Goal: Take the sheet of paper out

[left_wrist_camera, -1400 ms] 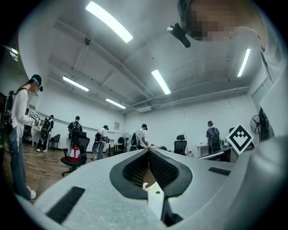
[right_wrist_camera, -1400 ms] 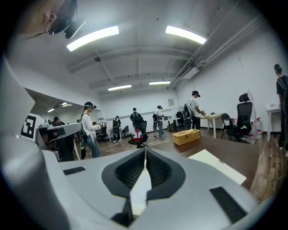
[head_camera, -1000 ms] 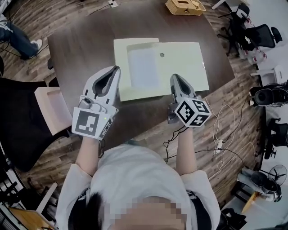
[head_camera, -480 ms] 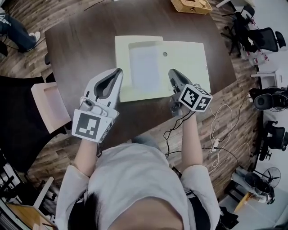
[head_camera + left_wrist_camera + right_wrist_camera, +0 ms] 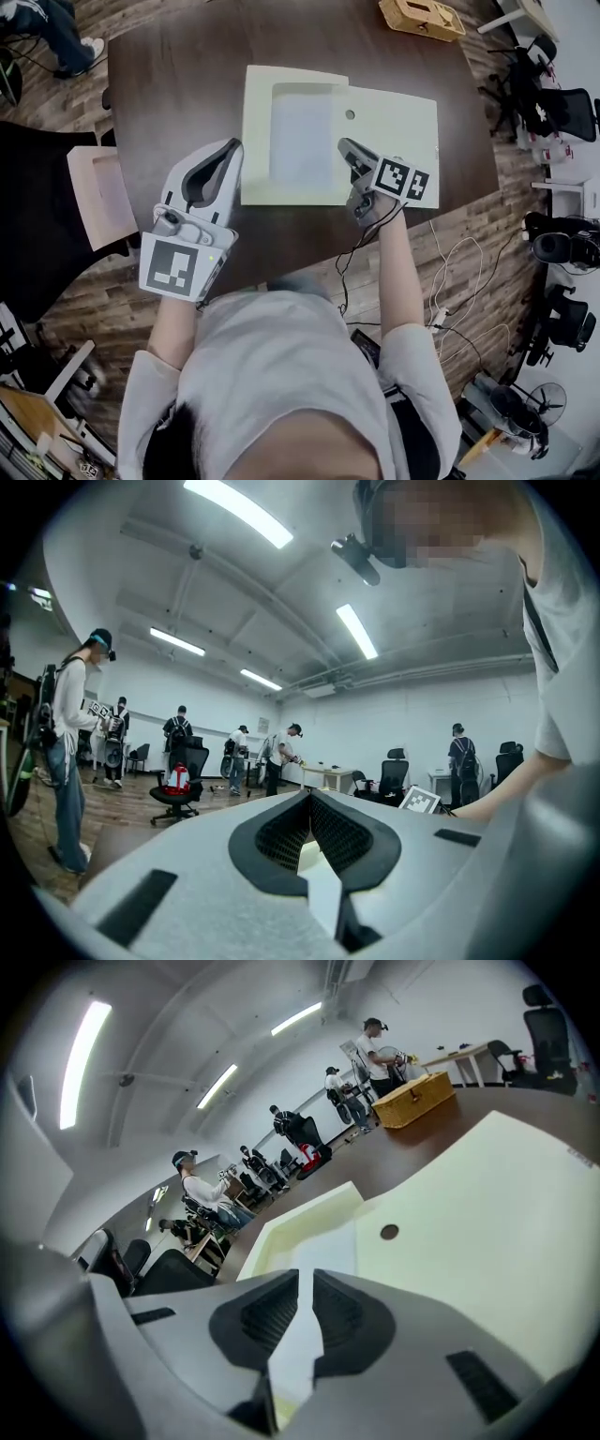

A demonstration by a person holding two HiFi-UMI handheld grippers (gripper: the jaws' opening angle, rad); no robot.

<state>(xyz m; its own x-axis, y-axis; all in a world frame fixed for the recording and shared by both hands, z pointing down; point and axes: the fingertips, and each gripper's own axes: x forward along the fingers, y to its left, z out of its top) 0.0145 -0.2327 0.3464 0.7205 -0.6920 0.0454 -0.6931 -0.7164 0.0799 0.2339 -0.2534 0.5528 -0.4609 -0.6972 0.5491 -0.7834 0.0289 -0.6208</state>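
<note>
A shallow pale-yellow tray lies on the dark table, and a white sheet of paper lies flat in it. Its opened flap, with a small round hole, spreads out to the right. My right gripper is shut and tilts down over the seam between tray and flap, near the paper's right edge. In the right gripper view the paper lies just beyond the closed tips, with nothing gripped. My left gripper hovers level, just left of the tray, shut and empty.
A wicker basket stands at the table's far right corner. A pink seat stands off the table's left edge. Cables trail on the wooden floor at right, near office chairs. Several people stand in the room behind.
My right gripper has dropped and tipped forward, from the table's near edge onto the tray beside the paper. The left gripper has barely moved.
</note>
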